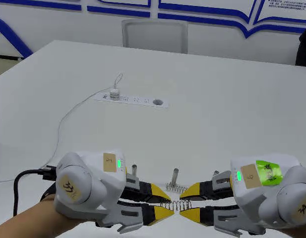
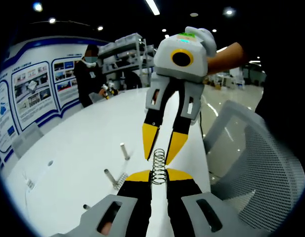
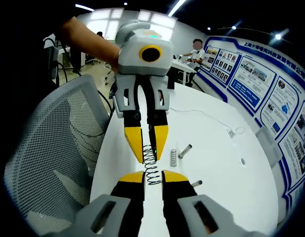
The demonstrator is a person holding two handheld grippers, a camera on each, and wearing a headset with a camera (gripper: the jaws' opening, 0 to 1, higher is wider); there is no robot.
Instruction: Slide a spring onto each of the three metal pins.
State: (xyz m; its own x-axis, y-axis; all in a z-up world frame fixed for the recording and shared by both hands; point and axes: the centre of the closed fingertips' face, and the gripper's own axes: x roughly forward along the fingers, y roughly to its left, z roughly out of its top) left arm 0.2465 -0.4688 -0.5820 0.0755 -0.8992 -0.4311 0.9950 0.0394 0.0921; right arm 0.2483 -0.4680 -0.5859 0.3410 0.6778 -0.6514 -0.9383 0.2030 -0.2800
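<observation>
L gripper (image 1: 171,204), R gripper (image 1: 181,205) tip-to-tip, spring (image 2: 158,168) pinched btwn both.

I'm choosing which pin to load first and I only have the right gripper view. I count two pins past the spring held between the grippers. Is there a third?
Observer: Yes. The head view shows three pins in a row beyond the held spring: left pin, middle pin and right pin. The left pin is the one you lack.
Operator: Does that left pin carry a spring?
Observer: No. In the head view it stands bare, just beyond the left gripper.
</observation>
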